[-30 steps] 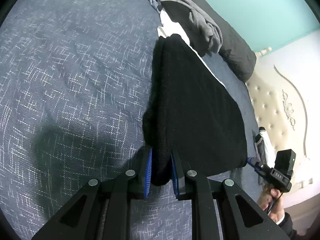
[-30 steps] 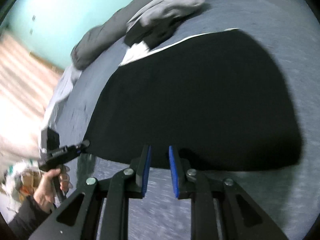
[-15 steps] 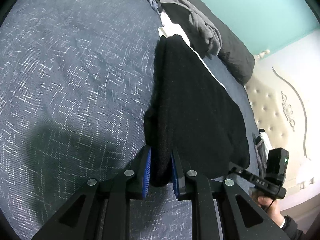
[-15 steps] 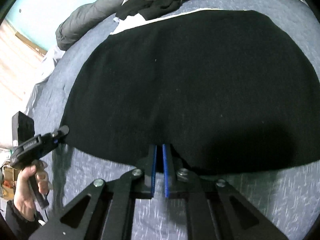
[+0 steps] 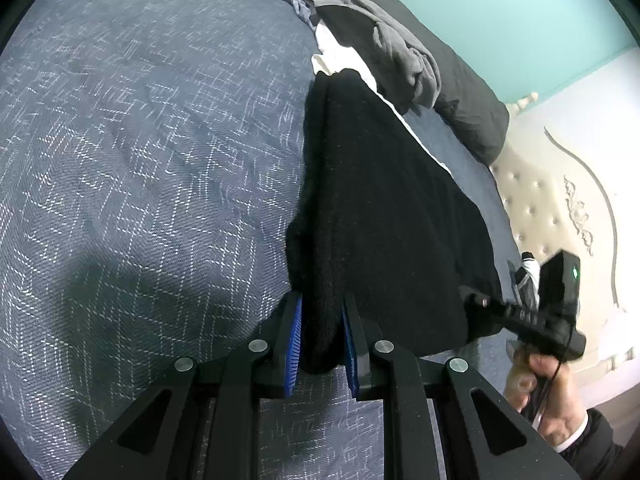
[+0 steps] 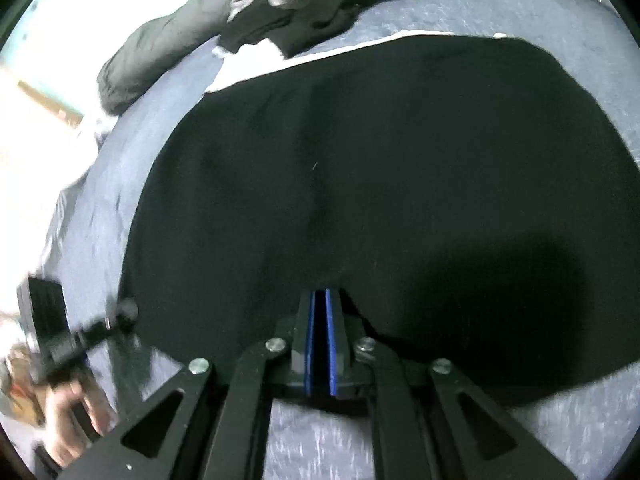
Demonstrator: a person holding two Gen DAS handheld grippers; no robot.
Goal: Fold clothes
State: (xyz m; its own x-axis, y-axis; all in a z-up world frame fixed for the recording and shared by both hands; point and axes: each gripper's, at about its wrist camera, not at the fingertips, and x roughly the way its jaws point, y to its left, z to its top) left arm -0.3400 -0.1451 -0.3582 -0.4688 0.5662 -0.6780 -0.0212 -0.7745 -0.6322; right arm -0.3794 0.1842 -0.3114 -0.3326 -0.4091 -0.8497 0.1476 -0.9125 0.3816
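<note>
left tongs (image 5: 320,332) clamped on black garment (image 5: 384,208), right tongs (image 6: 320,312) pinching its near hem. lift both corners level, keeping the hem taut over the bed (image 5: 140,140).

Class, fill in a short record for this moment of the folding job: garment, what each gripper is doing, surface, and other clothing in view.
garment: black garment, lying spread on the bed
left gripper: shut on a thick bunched edge of the garment
right gripper: jaws pinched on the near hem
surface: blue-grey bedspread
other clothing: grey clothes pile beyond the garment, by a dark pillow
</note>
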